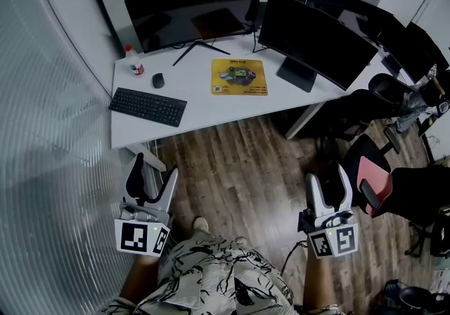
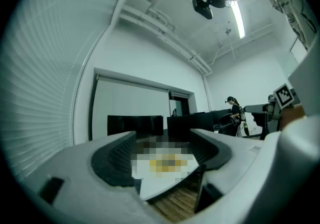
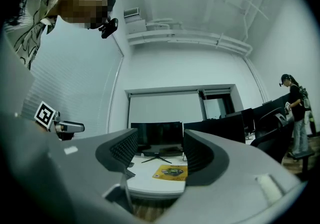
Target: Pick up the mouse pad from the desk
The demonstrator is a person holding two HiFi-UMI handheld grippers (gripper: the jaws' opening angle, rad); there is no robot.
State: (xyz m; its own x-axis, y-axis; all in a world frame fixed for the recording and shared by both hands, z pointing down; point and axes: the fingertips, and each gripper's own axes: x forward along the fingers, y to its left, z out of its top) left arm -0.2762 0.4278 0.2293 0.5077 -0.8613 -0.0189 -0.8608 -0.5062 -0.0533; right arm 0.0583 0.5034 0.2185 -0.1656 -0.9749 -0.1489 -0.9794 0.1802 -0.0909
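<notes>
A yellow mouse pad [image 1: 239, 76] lies flat on the white desk [image 1: 204, 106], between the two dark monitors. Both grippers hang well short of the desk, over the wooden floor. My left gripper [image 1: 153, 179] is at the lower left, its jaws apart with nothing between them. My right gripper [image 1: 328, 185] is at the lower right, also open and empty. In the right gripper view the mouse pad [image 3: 172, 171] shows far off between the jaws. In the left gripper view the desk [image 2: 155, 184] is seen ahead, partly under a mosaic patch.
On the desk lie a black keyboard [image 1: 148, 106], a black mouse [image 1: 158, 80] and a small bottle [image 1: 133, 60]. A curved monitor [image 1: 193, 13] and a second monitor [image 1: 313, 36] stand at the back. Office chairs [image 1: 380, 173] crowd the right. A ribbed glass wall [image 1: 49, 131] runs along the left.
</notes>
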